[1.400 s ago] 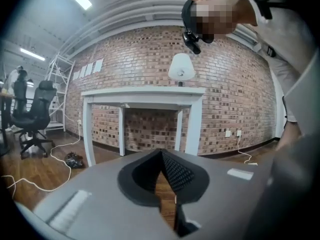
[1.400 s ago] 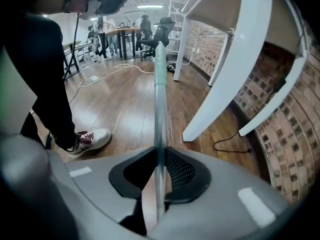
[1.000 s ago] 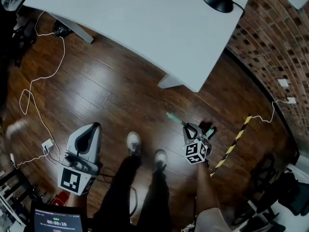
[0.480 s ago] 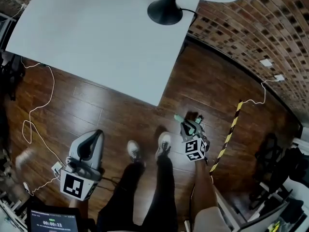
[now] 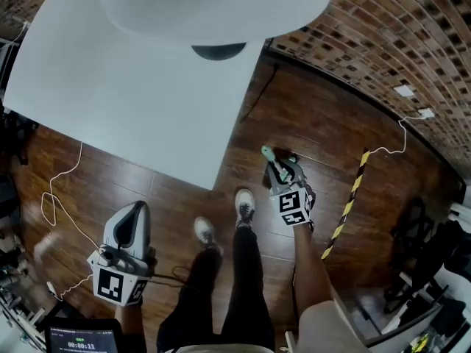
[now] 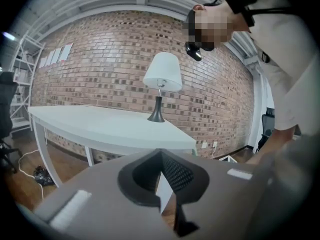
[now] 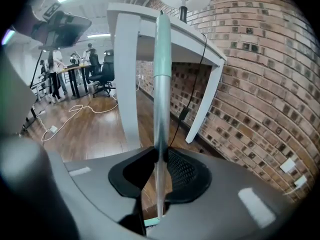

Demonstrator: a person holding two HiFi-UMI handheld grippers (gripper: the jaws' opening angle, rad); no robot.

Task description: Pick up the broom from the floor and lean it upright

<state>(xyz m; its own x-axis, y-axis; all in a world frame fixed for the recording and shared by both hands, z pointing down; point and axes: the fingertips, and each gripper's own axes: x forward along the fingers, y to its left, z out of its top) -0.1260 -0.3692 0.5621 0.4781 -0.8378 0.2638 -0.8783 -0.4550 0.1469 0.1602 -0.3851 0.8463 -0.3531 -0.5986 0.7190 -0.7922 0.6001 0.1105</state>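
Observation:
In the head view my right gripper (image 5: pixel 282 172) hangs over the wooden floor by the table's corner, shut on the broom's pale green handle (image 5: pixel 269 154). Seen from the right gripper view, the handle (image 7: pixel 161 74) runs straight up between the pads of the right gripper (image 7: pixel 161 156), and its far tip reaches the table's edge. The broom's head is hidden. The left gripper (image 5: pixel 131 226) is at the lower left, away from the broom. In the left gripper view, the left gripper (image 6: pixel 160 153) has its tips together and holds nothing.
A white table (image 5: pixel 132 87) with a white-shaded lamp (image 5: pixel 213 6) fills the upper left. A brick wall (image 5: pixel 397 43) runs along the right. A yellow-black striped strip (image 5: pixel 347 204) and white cables (image 5: pixel 55 197) lie on the floor. The person's shoes (image 5: pixel 244 206) stand between the grippers.
The right gripper has risen with the handle and moved closer to the table's corner and the wall. The left gripper has lifted a little. The lampshade now fills the top of the head view.

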